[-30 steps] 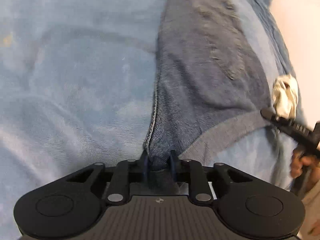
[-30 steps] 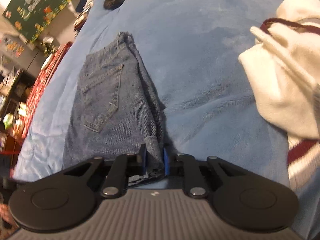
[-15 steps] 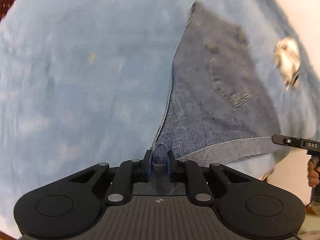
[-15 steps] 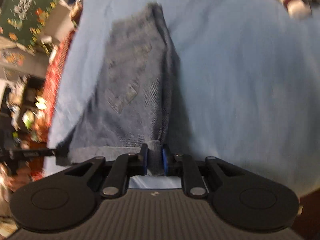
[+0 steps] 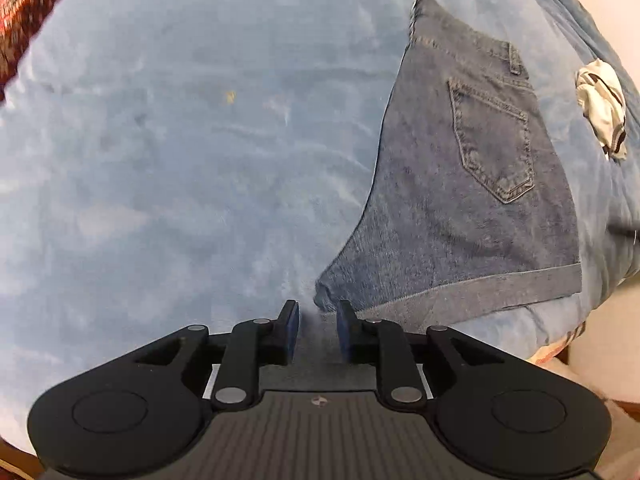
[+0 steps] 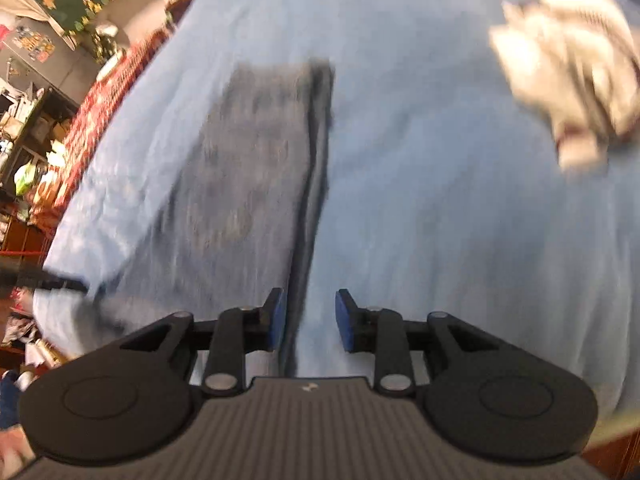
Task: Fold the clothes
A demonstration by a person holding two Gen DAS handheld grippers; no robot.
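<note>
While denim shorts (image 5: 472, 200) lie folded on blanket (image 5: 160, 160), my left gripper (image 5: 318, 330) and right gripper (image 6: 308, 320), both parted and empty, should lift straight clear.

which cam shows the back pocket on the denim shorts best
Left wrist view: the denim shorts lie sharp there, with the back pocket and its stitching clear. In the right wrist view, motion blur smears the shorts and the pocket cannot be made out.

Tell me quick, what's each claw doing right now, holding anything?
Left gripper: open, holding nothing; the shorts lie just ahead of it.
Right gripper: open, holding nothing.
</note>
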